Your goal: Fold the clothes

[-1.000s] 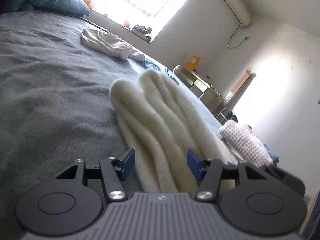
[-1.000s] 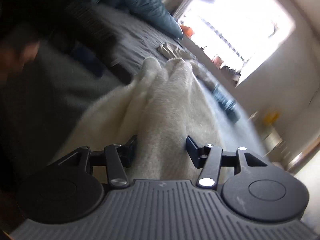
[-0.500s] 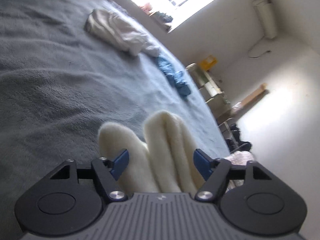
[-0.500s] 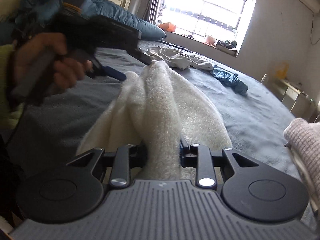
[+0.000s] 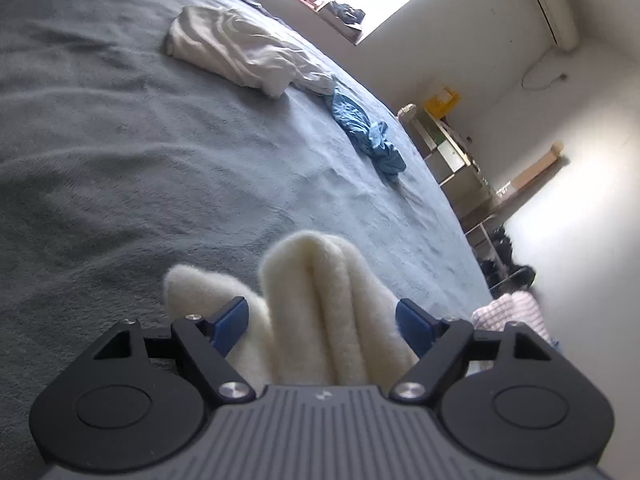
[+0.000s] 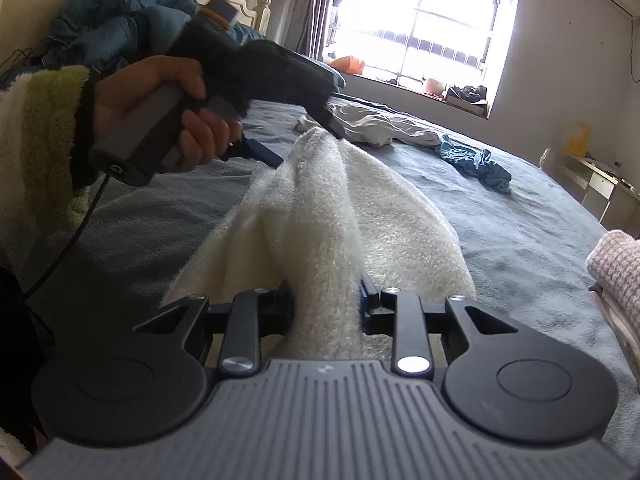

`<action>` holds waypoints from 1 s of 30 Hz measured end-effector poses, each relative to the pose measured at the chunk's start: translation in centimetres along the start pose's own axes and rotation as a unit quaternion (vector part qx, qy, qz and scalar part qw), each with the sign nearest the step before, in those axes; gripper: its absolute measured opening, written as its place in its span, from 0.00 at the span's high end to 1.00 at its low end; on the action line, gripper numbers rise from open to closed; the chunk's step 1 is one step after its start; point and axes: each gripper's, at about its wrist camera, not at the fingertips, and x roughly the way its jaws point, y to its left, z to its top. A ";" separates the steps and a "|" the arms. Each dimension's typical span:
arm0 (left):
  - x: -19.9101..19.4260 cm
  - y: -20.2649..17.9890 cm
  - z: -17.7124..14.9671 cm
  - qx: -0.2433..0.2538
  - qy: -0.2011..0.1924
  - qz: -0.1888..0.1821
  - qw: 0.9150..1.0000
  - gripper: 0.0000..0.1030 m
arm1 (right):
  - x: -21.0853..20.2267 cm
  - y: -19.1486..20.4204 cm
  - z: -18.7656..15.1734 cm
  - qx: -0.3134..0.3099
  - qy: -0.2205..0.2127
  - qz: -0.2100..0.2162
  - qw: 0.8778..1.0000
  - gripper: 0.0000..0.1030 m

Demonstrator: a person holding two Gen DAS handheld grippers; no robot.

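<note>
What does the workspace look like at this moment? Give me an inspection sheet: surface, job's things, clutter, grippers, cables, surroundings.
Surface: bed with grey-blue blanket, lightly rumpled.
Job's things: cream fleece garment, bunched into ridges, lying on the bed between both grippers.
Clutter: crumpled white garment and blue garment further up the bed; pink knitted garment at the bed's edge.
Grippers: left gripper jaws opening, fleece ridges between them, pads clear of the cloth; right gripper shut on a fleece ridge.
Cables: black cable hanging from the left gripper's handle.
Surroundings: bright window, blue duvet by the headboard, air conditioner.
</note>
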 end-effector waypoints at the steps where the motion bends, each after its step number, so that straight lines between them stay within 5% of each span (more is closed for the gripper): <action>1: 0.3 -0.5 -0.1 0.005 0.003 -0.001 1.000 0.26 | 0.0 0.0 -0.1 0.000 -0.003 0.001 1.000 0.74; 3: 0.9 -1.3 -0.4 0.011 0.007 0.024 1.000 0.44 | 0.0 -0.1 -0.2 -0.002 -0.008 0.003 1.000 0.74; 9: 0.7 -2.6 -0.6 0.017 -0.004 0.045 0.999 0.64 | -0.2 -0.2 -0.2 -0.016 -0.017 0.005 1.000 0.75; 18: -2.4 -3.6 0.5 0.028 -0.019 0.005 0.999 0.65 | -2.4 0.6 1.8 -0.041 -0.036 -0.008 0.998 0.76; 30: -2.7 2.9 0.3 -0.007 -0.008 -0.007 1.000 0.65 | -0.7 5.1 1.9 -0.099 -0.007 0.013 0.995 0.76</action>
